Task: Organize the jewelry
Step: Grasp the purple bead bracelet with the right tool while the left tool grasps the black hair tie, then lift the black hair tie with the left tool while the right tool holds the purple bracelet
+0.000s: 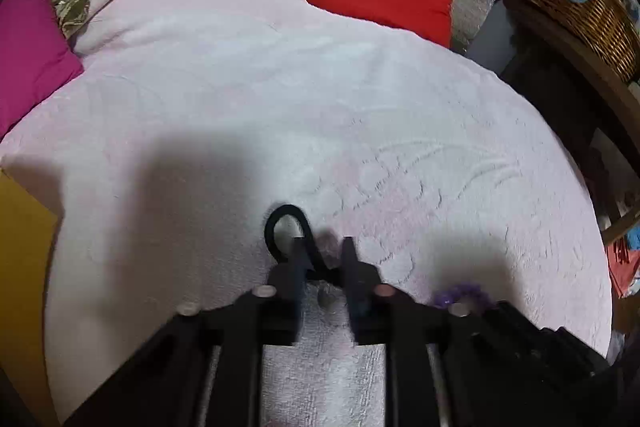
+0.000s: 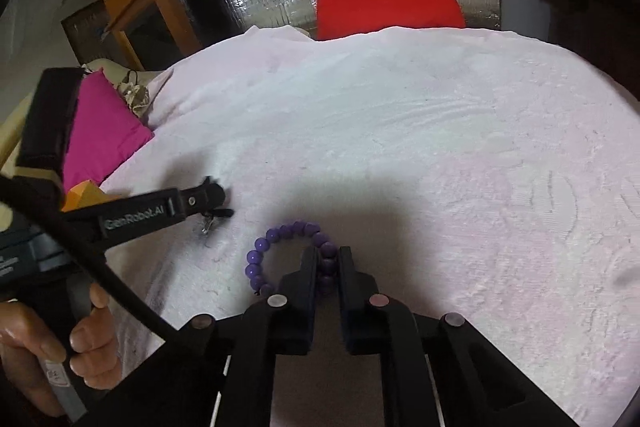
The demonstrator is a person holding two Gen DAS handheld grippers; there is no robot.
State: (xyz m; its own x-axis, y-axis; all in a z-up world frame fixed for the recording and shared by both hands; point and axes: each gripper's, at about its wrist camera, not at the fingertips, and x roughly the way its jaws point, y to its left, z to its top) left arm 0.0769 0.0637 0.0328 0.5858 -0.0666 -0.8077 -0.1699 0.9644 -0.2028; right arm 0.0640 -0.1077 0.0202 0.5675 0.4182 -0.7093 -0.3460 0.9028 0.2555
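R gripper: fingers are clamped on the near-right arc of the purple bracelet; the rest of the loop rests on the towel, left of the tips. L gripper: fingers are closed down on a black cord w/ a blurred bead between the tips; the loop sticks out far-left. Both grips should be kept firm and lifts made slow and straight up, so beads aren't snagged in the pile. Destination not seen in either view.
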